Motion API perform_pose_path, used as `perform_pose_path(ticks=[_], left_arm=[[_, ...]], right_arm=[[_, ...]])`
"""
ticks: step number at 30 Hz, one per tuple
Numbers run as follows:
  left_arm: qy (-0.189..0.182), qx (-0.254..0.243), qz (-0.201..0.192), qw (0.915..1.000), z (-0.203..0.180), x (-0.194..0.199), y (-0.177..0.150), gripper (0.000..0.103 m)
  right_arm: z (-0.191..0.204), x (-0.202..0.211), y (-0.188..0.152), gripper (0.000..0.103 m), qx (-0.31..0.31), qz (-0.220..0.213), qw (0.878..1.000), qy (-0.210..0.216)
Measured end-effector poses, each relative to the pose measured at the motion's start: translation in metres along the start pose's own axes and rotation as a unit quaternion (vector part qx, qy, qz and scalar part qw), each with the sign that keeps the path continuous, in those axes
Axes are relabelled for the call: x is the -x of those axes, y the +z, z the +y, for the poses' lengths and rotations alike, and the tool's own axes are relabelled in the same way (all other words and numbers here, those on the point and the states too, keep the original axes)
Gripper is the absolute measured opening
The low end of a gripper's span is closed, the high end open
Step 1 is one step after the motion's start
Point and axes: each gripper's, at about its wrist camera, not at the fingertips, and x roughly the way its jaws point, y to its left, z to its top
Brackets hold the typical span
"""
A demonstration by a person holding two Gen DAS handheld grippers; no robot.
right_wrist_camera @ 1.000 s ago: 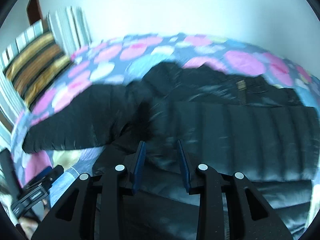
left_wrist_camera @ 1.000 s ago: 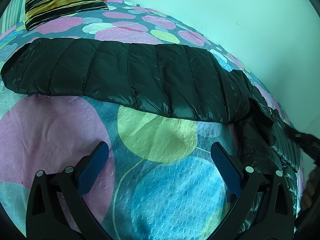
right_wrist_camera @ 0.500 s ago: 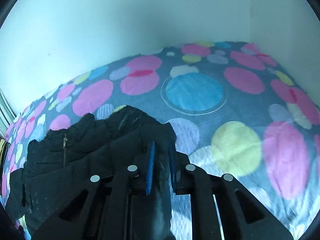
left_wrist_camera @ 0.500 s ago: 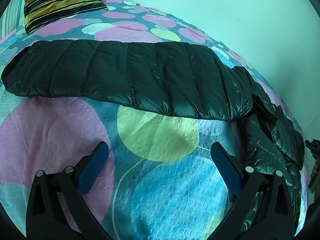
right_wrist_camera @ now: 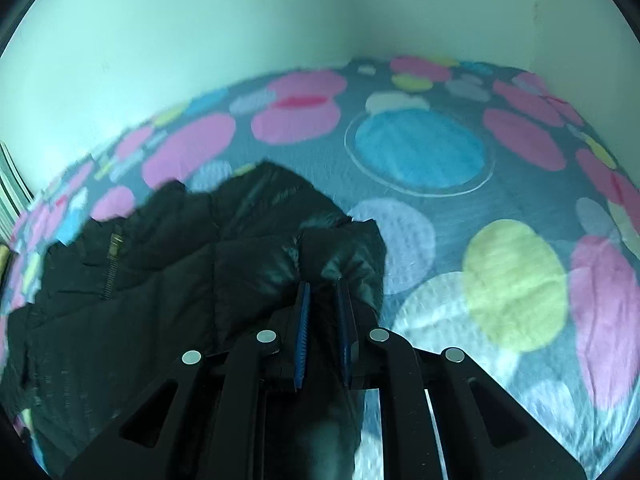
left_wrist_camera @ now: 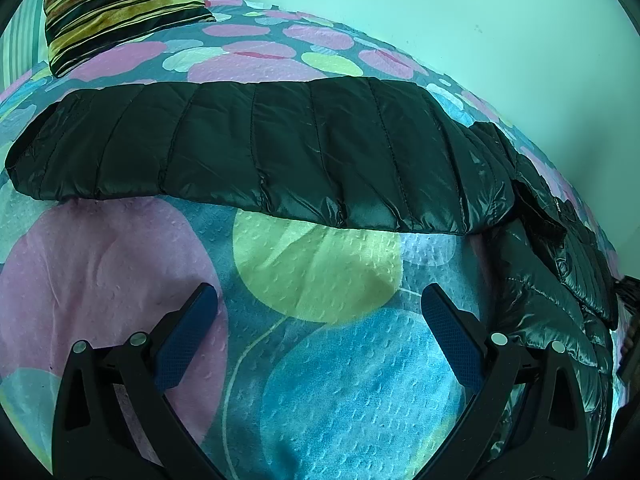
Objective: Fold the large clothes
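We pinch edge of shiny black quilted puffer jacket (right_wrist_camera: 256, 264) in right gripper (right_wrist_camera: 323, 284), jaws narrow; left gripper (left_wrist_camera: 318, 300) wide, empty above dotted bedspread (left_wrist_camera: 344, 376). Sleeve (left_wrist_camera: 248, 148) outstretched, folding barely begun.

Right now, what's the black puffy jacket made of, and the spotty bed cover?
The black jacket looks like shiny nylon or polyester with soft filling: it gleams and is stitched into puffy panels. The bed cover looks like matte, bumpy woven fabric, maybe cotton; tiny raised dimples show across its coloured circles.
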Motion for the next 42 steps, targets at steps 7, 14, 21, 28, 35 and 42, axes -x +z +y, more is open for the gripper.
perform_pose_path(ticks=[7, 14, 21, 28, 35, 42], left_arm=[[0.006, -0.004, 0.001, 1.0, -0.002, 0.0, 0.0, 0.101], [0.009, -0.006, 0.002, 0.9999, -0.005, -0.001, 0.0, 0.101], [0.008, -0.005, 0.0, 1.0, -0.005, -0.002, -0.001, 0.101], [0.005, -0.003, -0.001, 1.0, -0.005, -0.003, -0.001, 0.101], [0.006, -0.003, 0.0, 1.0, -0.005, -0.002, -0.002, 0.101], [0.032, -0.025, 0.012, 0.9991, -0.014, -0.006, -0.001, 0.101]], right_arm=[[0.004, 0.0, -0.031, 0.013, 0.003, 0.014, 1.0, 0.01], [0.014, -0.019, -0.039, 0.013, 0.02, 0.025, 0.999, -0.012], [0.046, 0.047, -0.055, 0.031, 0.059, -0.028, 0.996, -0.064], [0.088, 0.04, -0.073, 0.036, 0.103, -0.031, 0.992, -0.064], [0.095, 0.003, -0.089, 0.041, 0.118, -0.014, 0.988, -0.102], [0.094, 0.0, -0.093, 0.047, 0.118, -0.019, 0.986, -0.112]])
